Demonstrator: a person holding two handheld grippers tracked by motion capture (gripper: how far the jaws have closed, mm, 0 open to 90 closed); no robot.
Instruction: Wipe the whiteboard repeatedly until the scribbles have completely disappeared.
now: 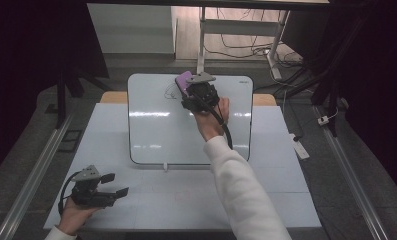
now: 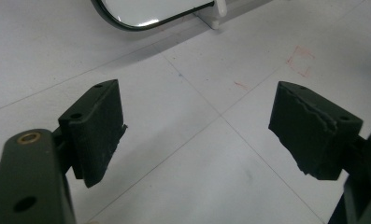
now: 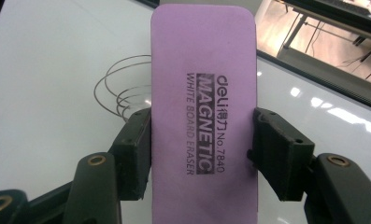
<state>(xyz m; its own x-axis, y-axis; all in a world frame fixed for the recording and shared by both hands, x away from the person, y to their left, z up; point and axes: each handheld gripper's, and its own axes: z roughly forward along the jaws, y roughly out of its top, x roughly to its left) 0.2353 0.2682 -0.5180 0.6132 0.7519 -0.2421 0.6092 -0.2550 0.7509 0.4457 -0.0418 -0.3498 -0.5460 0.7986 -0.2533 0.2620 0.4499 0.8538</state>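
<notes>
right tool (image 3: pixel 202 135) clenched on purple eraser (image 3: pixel 203 93), held at whiteboard (image 1: pixel 156 130) top beside scribble (image 3: pixel 122 91) | left tool (image 2: pixel 197 130) released, empty, low over counter (image 1: pixel 286 200) | progress: likely erasing; eraser in hand, scribble still unwiped

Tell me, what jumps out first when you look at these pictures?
The purple eraser stands out first, clamped in the right gripper over the far part of the whiteboard, beside a scribbled pen spiral. The left gripper sits open near the table's front left corner, holding nothing.
</notes>
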